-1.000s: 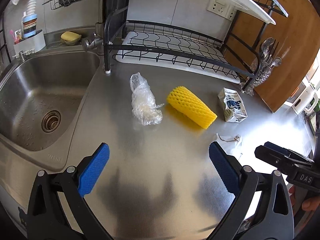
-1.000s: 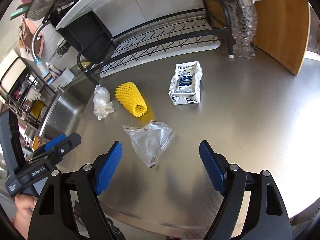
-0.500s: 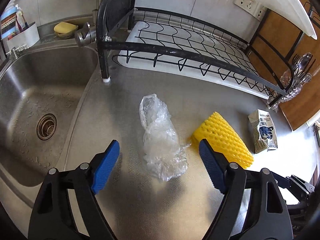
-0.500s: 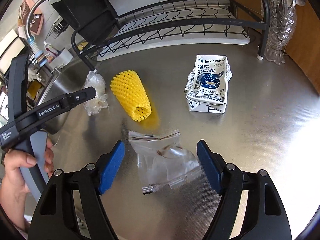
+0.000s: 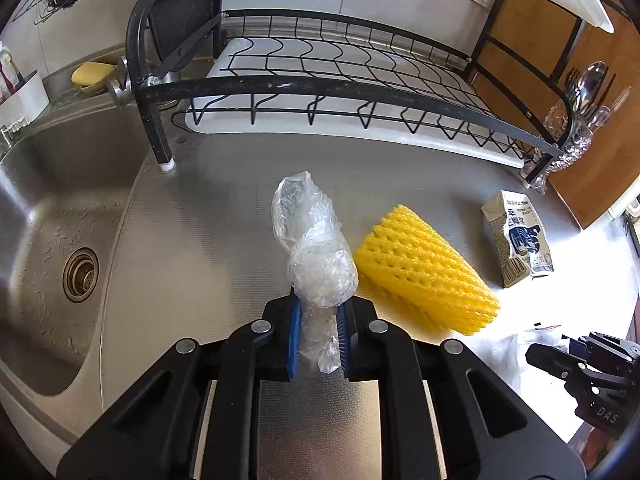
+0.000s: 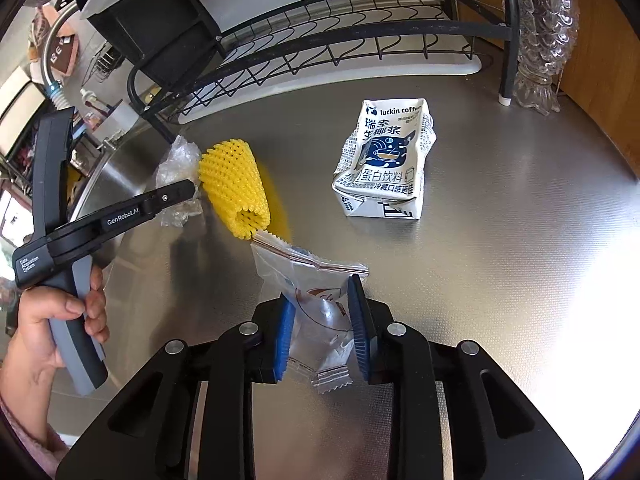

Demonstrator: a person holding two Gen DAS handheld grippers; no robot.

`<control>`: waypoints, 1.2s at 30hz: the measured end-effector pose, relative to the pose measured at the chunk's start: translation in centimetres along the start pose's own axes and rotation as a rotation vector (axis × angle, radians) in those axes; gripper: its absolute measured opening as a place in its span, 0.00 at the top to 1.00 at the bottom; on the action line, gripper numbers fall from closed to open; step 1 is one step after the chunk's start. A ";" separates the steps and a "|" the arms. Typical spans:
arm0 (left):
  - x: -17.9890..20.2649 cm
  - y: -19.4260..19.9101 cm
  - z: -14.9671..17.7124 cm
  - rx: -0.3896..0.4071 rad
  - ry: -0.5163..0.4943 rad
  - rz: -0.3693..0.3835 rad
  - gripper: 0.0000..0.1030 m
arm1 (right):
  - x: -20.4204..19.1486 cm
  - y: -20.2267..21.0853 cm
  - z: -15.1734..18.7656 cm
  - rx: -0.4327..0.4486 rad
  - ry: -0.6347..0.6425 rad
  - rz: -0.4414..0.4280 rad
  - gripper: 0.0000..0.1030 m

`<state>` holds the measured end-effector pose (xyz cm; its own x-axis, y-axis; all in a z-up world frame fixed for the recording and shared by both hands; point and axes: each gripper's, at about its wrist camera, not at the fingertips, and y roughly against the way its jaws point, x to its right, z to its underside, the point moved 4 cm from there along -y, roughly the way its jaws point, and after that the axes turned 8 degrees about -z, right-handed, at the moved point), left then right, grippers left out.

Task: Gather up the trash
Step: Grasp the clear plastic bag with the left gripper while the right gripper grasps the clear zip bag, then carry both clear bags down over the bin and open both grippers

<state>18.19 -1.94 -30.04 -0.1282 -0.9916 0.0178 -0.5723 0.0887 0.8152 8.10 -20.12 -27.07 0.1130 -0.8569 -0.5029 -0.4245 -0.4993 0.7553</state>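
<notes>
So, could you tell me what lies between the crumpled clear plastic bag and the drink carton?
The yellow foam fruit net lies on its side between the plastic bag and carton, seen in the left wrist view.

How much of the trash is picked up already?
None looks put away yet. Both grippers are closing on a piece each: the left gripper on the crumpled plastic bag, the right gripper on the clear wrapper. Still lying on the counter are the yellow foam net and the crushed drink carton. No bin is in view.
</notes>
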 end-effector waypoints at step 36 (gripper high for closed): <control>2.9 16.2 27.1 -0.067 -0.080 0.247 0.88 | -6.3 9.5 21.0 0.079 -0.120 0.055 0.79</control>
<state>-13.38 -0.84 -32.46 -0.3221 -0.9299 0.1776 -0.4609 0.3179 0.8286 -15.51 -16.84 -25.53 -0.0184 -0.8586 -0.5122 -0.4971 -0.4367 0.7498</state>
